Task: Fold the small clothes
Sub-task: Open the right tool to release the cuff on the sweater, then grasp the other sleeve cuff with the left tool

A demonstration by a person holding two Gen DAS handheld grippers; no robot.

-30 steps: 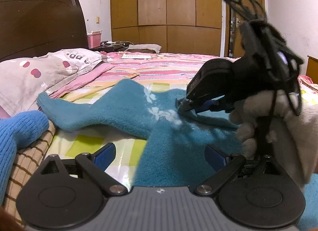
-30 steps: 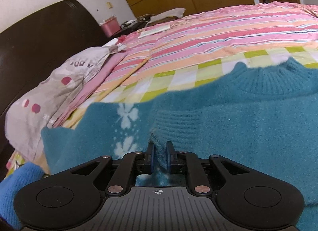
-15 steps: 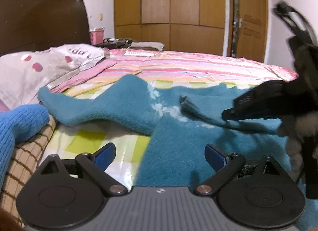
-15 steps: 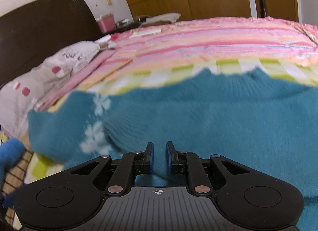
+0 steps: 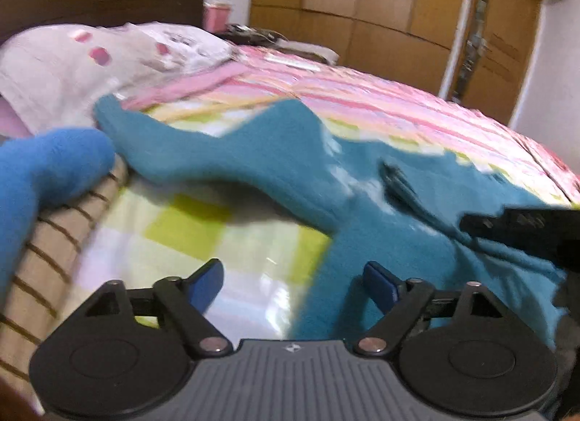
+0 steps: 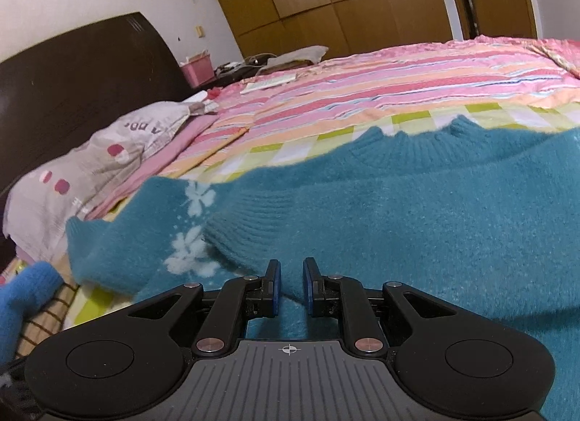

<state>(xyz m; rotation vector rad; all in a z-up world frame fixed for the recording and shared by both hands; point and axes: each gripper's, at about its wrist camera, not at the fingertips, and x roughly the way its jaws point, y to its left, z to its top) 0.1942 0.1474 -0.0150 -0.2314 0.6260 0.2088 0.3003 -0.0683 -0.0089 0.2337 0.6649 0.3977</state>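
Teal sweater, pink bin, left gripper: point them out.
teal sweater (image 6: 435, 225), right wrist view, on the body knit.
pink bin (image 6: 197, 71), right wrist view, on its front wall.
left gripper (image 5: 293, 281), left wrist view, midway between fingertips.

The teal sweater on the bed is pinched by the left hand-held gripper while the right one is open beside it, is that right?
Sides swapped. The right wrist view shows the right hand-held gripper pinching the teal sweater; the left wrist view shows the left hand-held gripper open, jaws just narrowing, gripping nothing.

Motion-blurred left view; teal sweater (image 5: 391, 239) cut off at right edge
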